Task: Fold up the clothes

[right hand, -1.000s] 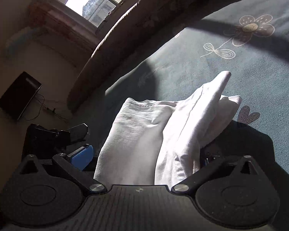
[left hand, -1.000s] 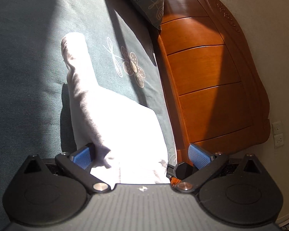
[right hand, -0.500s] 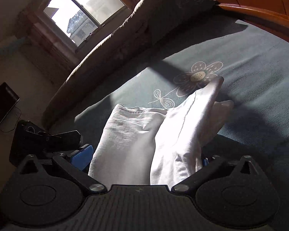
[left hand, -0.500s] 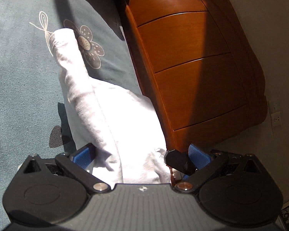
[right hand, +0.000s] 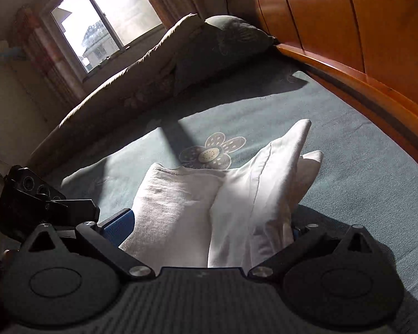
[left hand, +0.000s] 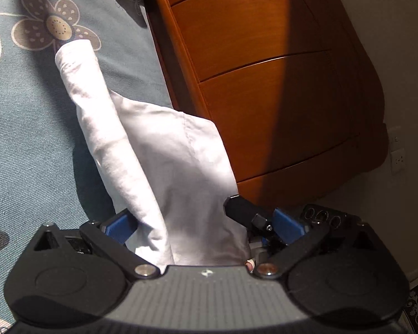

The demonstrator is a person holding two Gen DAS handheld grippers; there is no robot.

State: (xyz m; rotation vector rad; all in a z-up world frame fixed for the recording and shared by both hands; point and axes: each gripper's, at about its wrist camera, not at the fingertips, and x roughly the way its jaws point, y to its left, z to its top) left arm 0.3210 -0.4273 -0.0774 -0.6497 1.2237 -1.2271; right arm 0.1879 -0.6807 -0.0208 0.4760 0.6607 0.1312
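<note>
A white garment (left hand: 164, 167) hangs over the bed (left hand: 28, 139), bunched and partly doubled, with one narrow end reaching toward the brown flower printed on the bedspread (right hand: 209, 153). Its near edge runs between the two sets of tongs.

The left tongs (left hand: 203, 228) stand wide, blue pads well apart, with cloth filling the gap between them. Whether the cloth is truly pinched there I cannot tell, since the grip point is hidden under the body of the tool. The right tongs (right hand: 209, 228) look the same: jaws spread, the garment passing between them, the right pad buried in folds.

By my reading, the step in hand is carrying the near edge of the garment along or over the bed beside the wooden headboard (left hand: 264, 97), partway through a fold. The next move calls for keeping both ends level so the cloth stays taut between the tools, then laying the edge down flat without letting the rolled part slide off.
</note>
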